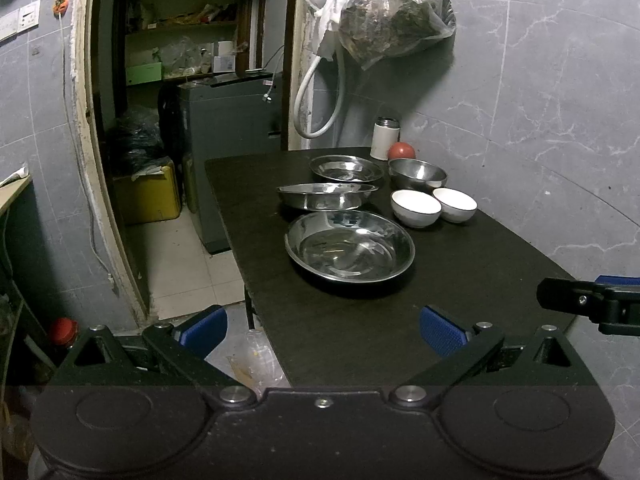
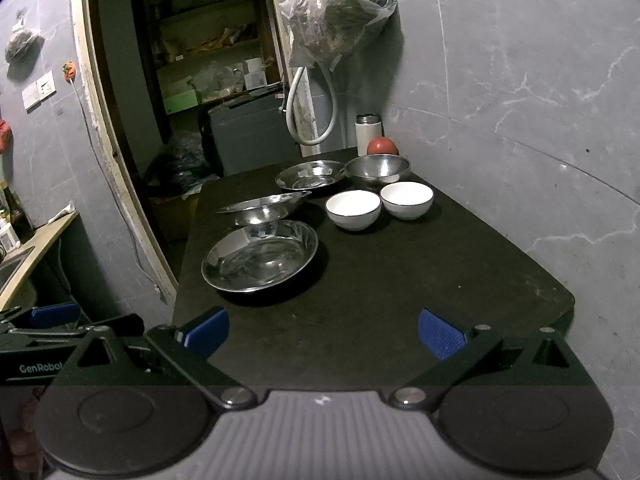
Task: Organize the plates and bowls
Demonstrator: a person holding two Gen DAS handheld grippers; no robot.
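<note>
- Near half of table (image 2: 400, 280) was bare, open to both grippers.
- Big steel plate (image 2: 260, 256) sat toward left edge, tilted steel dish (image 2: 264, 206) just behind.
- Two white bowls (image 2: 354, 209) blocked the middle; steel bowl (image 2: 378, 170), flask (image 2: 367, 133) crowded far right corner against wall.

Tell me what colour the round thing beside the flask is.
Reddish-orange: the ball beside the white flask, clearest in the right wrist view.

The table (image 2: 400, 280) is matte black; three plates, nearest one (image 2: 260, 255), and a steel bowl (image 2: 378, 170) are mirror-bright silver; two small bowls (image 2: 353, 209) are white with dark rims; the flask (image 1: 385, 138) is white, the ball (image 1: 401, 151) red; each claw (image 2: 322, 334) is black with ribbed blue pads (image 2: 440, 338); the wall (image 2: 520, 100) is grey, white-veined marble
</note>
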